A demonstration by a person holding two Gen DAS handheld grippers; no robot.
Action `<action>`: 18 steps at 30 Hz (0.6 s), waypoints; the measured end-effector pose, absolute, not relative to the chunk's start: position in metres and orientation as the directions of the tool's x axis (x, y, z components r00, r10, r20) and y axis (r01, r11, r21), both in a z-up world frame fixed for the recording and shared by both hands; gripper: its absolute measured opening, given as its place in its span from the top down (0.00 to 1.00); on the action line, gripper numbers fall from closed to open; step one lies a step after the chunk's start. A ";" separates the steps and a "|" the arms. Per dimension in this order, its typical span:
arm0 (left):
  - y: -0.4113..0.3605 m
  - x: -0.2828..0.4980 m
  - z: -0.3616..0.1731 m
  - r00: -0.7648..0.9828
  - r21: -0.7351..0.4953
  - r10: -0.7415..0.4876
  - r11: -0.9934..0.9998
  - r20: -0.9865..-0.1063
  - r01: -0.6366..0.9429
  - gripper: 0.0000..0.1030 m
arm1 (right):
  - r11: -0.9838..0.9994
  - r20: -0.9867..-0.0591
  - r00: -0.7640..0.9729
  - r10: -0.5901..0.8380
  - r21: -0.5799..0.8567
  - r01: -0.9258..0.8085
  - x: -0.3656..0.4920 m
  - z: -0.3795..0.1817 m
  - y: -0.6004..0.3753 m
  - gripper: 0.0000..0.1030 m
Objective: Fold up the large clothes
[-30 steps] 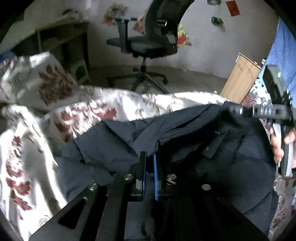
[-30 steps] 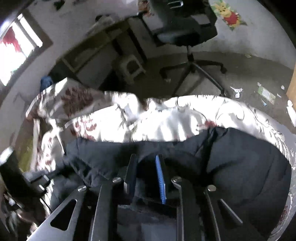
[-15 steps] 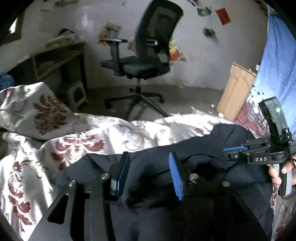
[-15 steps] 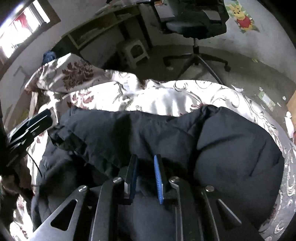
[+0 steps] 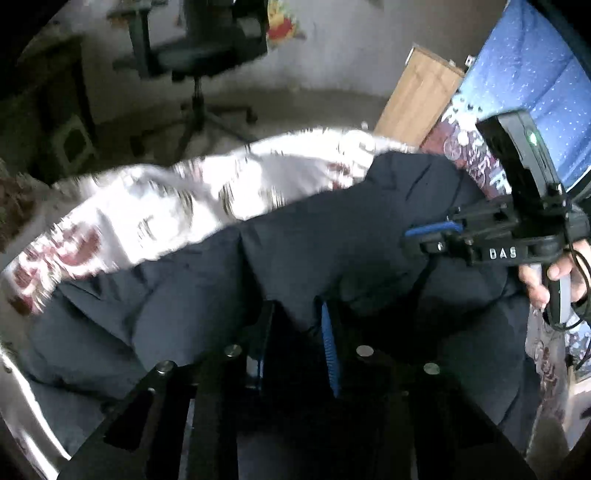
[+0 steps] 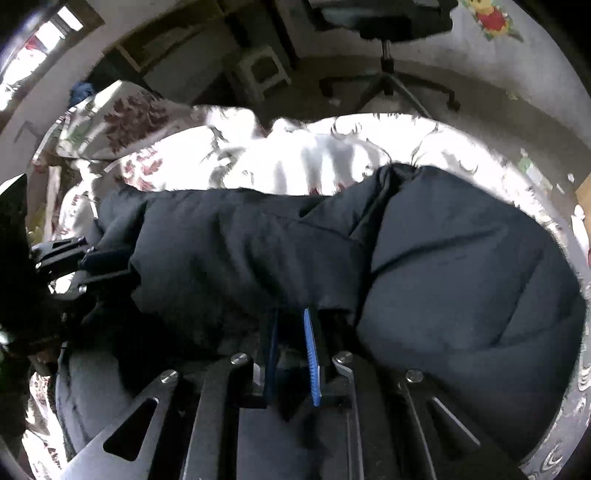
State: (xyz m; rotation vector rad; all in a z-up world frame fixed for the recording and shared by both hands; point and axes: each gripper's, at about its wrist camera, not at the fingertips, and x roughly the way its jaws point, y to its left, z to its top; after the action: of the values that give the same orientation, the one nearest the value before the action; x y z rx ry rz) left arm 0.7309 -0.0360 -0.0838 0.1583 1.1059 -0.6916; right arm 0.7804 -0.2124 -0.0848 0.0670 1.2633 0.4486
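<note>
A dark navy padded jacket (image 5: pixel 332 240) lies bunched on a floral bed cover (image 5: pixel 166 206). My left gripper (image 5: pixel 297 325) points down into it. Its jaws are closing with a fold of the jacket between them, and the pads do not visibly pinch it. My right gripper (image 6: pixel 291 332) is shut on another fold of the jacket (image 6: pixel 443 277), and its jaws are still tightening. In the left wrist view the right gripper (image 5: pixel 417 238) reaches in from the right, held by a hand (image 5: pixel 554 273). In the right wrist view the left gripper (image 6: pixel 88 266) sits at the jacket's left end.
The bed cover (image 6: pixel 295 158) spreads beyond the jacket to the bed's far edge. On the floor past it stand an office chair (image 6: pixel 388 22) and a small stool (image 6: pixel 262 74). A wooden board (image 5: pixel 417 99) leans at the right, beside a blue dotted cloth (image 5: pixel 535 74).
My left gripper let go of the jacket, opened wide, shifted across and down over it, and has narrowed again around a fold. The right gripper sank lower, keeping its hold.
</note>
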 end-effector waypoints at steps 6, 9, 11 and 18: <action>-0.051 0.749 -0.120 0.254 -0.130 -0.307 0.833 -0.917 0.538 0.80 | 0.931 -0.914 0.261 0.310 0.236 -0.280 0.789 -0.108 -0.198 0.88; -0.051 0.746 -0.114 0.281 -0.118 -0.299 0.848 -0.912 0.517 0.81 | 0.937 -0.907 0.291 0.304 0.229 -0.264 0.783 -0.102 -0.198 0.88; -0.042 0.738 -0.102 0.310 -0.134 -0.331 0.845 -0.891 0.517 0.81 | 0.927 -0.890 0.309 0.335 0.253 -0.278 0.776 -0.089 -0.200 0.84; -0.020 0.726 -0.092 0.320 -0.105 -0.273 0.883 -0.907 0.457 0.81 | 0.865 -0.846 0.275 0.457 0.350 -0.360 0.773 -0.068 -0.167 0.83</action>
State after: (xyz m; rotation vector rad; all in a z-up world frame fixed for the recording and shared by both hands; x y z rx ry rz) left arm 0.7259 -0.0196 -0.0916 0.1826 1.1502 -0.4834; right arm 0.7728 -0.1673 -0.0675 0.0956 1.1704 0.5495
